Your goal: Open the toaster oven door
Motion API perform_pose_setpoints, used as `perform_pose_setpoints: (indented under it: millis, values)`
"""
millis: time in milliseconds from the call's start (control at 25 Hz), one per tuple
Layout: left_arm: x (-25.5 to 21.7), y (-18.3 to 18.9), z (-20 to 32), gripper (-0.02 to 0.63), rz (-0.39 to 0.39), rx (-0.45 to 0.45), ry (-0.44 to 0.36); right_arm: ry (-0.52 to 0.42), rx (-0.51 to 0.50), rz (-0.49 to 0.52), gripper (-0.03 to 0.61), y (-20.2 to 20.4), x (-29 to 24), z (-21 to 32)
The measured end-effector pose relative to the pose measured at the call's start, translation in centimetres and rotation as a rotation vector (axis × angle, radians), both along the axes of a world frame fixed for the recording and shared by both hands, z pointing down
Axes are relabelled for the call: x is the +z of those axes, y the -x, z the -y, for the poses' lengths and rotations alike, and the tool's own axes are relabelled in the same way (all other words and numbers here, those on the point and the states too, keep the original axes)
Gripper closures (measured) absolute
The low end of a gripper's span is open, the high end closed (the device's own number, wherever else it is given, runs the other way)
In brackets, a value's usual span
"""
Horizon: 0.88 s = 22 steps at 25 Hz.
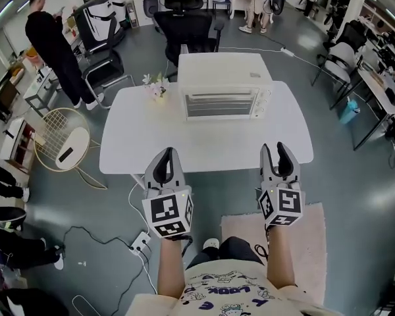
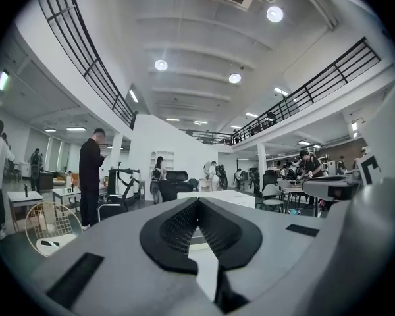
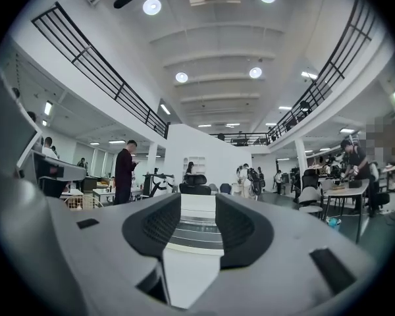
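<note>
A white table [image 1: 138, 143] fills the middle of the head view, standing on a grey floor [image 1: 342, 176]. A pale rug [image 1: 309, 242] lies on that floor at 5 o'clock from the table, under the person's right forearm.

The toaster oven [image 1: 224, 87], a cream box, stands on the far half of the table, at 12 o'clock from the two grippers and well apart from both. Its door [image 1: 217, 104] faces the person and sits shut against the front, with the knobs [image 1: 261, 102] at its 3 o'clock side.

A black office chair [image 1: 187, 25] stands just behind the oven at 12 o'clock. A person in black [image 1: 52, 45] stands at 10 o'clock from the table, beside another chair [image 1: 105, 71]. A round wire side table [image 1: 62, 140] sits at 9 o'clock from the table.

The left gripper [image 1: 168, 152] hangs over the table's near edge at 7 o'clock from the oven. In the left gripper view, the left gripper [image 2: 197, 201] has its jaws pressed together at the tips with nothing between them, and the oven [image 2: 230, 197] shows beyond.

The right gripper [image 1: 277, 149] hangs at 5 o'clock from the oven, level with the left. In the right gripper view, the right gripper [image 3: 199, 199] has its jaws spread and empty, with the oven [image 3: 197, 226] framed in the gap but far off.

A small bunch of flowers [image 1: 157, 87] stands on the table at 9 o'clock from the oven, just beside it. A white power strip [image 1: 140, 242] lies on the floor at 6 o'clock from the left gripper.
</note>
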<state>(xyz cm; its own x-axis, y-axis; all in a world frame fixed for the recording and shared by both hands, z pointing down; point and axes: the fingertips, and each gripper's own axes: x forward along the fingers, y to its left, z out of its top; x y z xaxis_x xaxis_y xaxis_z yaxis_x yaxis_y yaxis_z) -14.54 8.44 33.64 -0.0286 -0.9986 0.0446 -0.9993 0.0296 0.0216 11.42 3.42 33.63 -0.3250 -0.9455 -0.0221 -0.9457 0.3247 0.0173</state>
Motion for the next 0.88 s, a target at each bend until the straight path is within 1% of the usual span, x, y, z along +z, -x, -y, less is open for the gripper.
perform_pose_setpoints:
  millis: [200,440,600,760,880]
  values:
    - [1.4,1.0,2.2,0.609,-0.016,0.005,0.022,0.023,0.009,-0.010,0.414,0.9,1.1,2.2]
    - [2.2,2.4,5.4,0.609,-0.027,-0.018,0.051,0.049,-0.004,-0.021,0.414,2.0,1.6,5.8]
    - [2.9,2.9,8.5,0.609,-0.028,-0.042,0.058,0.057,-0.027,-0.028,0.414,2.4,2.5,9.5]
    - [3.2,2.4,12.3,0.609,-0.026,-0.051,0.058,0.075,-0.037,-0.022,0.414,2.1,3.4,13.7]
    - [3.1,2.0,15.1,0.609,-0.020,-0.061,0.052,0.069,-0.050,-0.018,0.414,1.8,3.3,16.9]
